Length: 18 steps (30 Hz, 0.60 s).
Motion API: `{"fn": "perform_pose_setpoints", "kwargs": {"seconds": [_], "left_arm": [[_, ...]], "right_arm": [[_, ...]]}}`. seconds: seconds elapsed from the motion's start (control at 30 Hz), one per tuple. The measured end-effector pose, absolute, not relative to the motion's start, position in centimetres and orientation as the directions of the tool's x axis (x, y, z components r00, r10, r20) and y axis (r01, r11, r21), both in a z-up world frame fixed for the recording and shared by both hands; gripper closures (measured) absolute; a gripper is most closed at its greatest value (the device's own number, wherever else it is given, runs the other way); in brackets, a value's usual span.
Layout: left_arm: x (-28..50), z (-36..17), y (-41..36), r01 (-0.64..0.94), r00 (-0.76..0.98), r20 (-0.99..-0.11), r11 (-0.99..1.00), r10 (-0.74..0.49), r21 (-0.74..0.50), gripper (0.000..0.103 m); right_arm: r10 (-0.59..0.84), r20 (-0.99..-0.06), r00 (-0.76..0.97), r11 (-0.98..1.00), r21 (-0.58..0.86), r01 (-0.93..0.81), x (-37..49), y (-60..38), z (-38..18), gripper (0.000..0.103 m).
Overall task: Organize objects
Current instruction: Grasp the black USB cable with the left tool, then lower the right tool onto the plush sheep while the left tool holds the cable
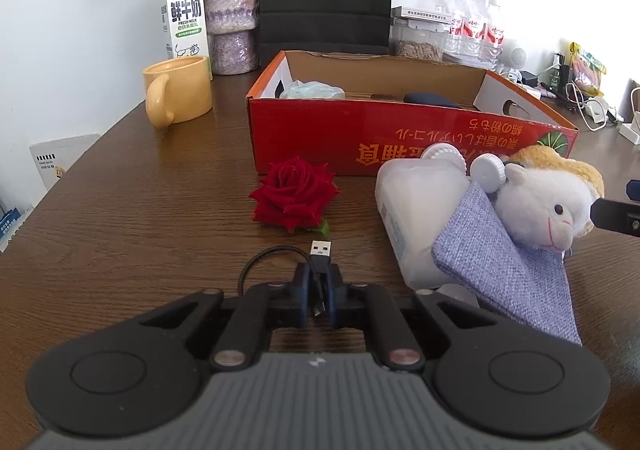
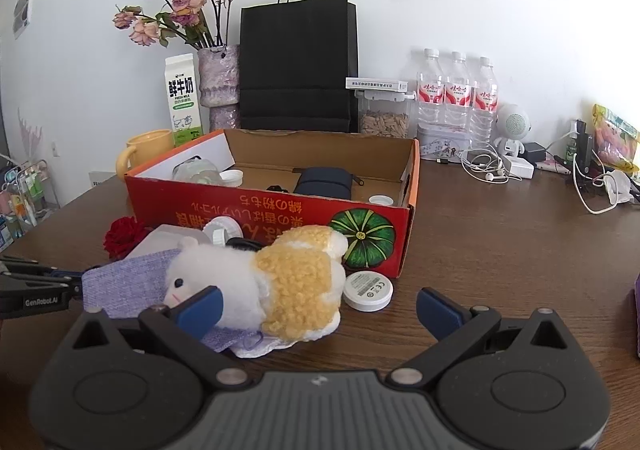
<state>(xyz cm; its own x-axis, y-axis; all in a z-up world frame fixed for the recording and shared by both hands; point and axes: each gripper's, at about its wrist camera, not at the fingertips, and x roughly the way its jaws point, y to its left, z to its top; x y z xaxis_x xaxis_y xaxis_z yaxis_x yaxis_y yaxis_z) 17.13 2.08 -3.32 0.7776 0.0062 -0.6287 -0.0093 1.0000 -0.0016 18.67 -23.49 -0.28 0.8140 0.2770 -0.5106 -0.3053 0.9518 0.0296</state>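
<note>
My left gripper [image 1: 319,282] is shut on a black USB cable [image 1: 320,252], its plug pointing forward and a loop trailing left, low over the wooden table. A red rose [image 1: 294,194] lies just ahead. A white plastic jug [image 1: 416,206], a purple fabric pouch [image 1: 508,270] and a plush sheep [image 1: 548,202] lie to the right. The open red cardboard box [image 1: 360,138] stands behind. My right gripper [image 2: 316,308] is open, its left finger against the plush sheep [image 2: 280,278]. A white round puck [image 2: 368,290] lies beside the sheep, by the box [image 2: 272,218].
A yellow mug [image 1: 178,94], milk carton [image 1: 184,16] and vase of dried flowers [image 1: 234,18] stand at the back left. A black paper bag [image 2: 298,62], seed container [image 2: 384,110], water bottles [image 2: 456,90], earphones and cables [image 2: 492,166] line the back right.
</note>
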Motion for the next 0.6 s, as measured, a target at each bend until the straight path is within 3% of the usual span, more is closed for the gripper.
{"fn": "perform_pose_setpoints", "kwargs": {"seconds": [0.6], "left_arm": [[16.8,-2.2,3.1,-0.051,0.804,-0.594,0.998,0.019,-0.036,0.095]], "right_arm": [[0.356,-0.498,0.791,0.927,0.078,-0.368,19.5,-22.1,0.5,0.000]]}}
